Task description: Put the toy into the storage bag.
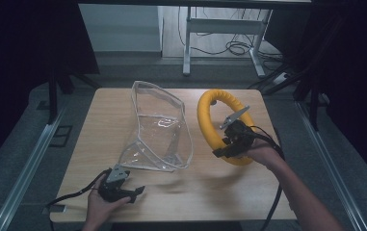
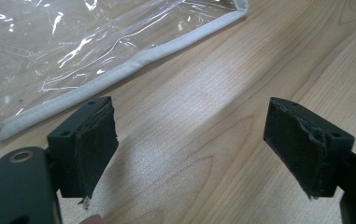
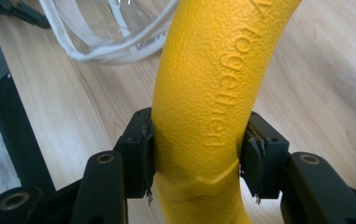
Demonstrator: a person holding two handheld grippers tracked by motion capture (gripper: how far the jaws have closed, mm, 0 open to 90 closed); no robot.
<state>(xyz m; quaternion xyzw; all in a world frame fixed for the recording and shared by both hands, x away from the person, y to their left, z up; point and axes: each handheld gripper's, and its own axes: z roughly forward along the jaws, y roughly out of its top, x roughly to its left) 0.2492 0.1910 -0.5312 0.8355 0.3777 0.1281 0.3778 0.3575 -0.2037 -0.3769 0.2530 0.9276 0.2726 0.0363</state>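
On the wooden table (image 1: 248, 192) we find two objects side by side: a clear plastic pouch (image 1: 159, 130) with white piping, standing open near the centre, and a yellow foam ring (image 1: 210, 113) just to its right. We hold the right gripper (image 1: 229, 147) clamped on the near part of the ring; in the right gripper view both pads press its textured, lettered surface, a grip that probably suits lifting it. The ring's far end looks raised off the table, though we cannot confirm this. The left gripper (image 1: 135, 192) rests low near the table's front edge, jaws spread and empty, just short of the pouch's piped edge, probably ready to steady the pouch.
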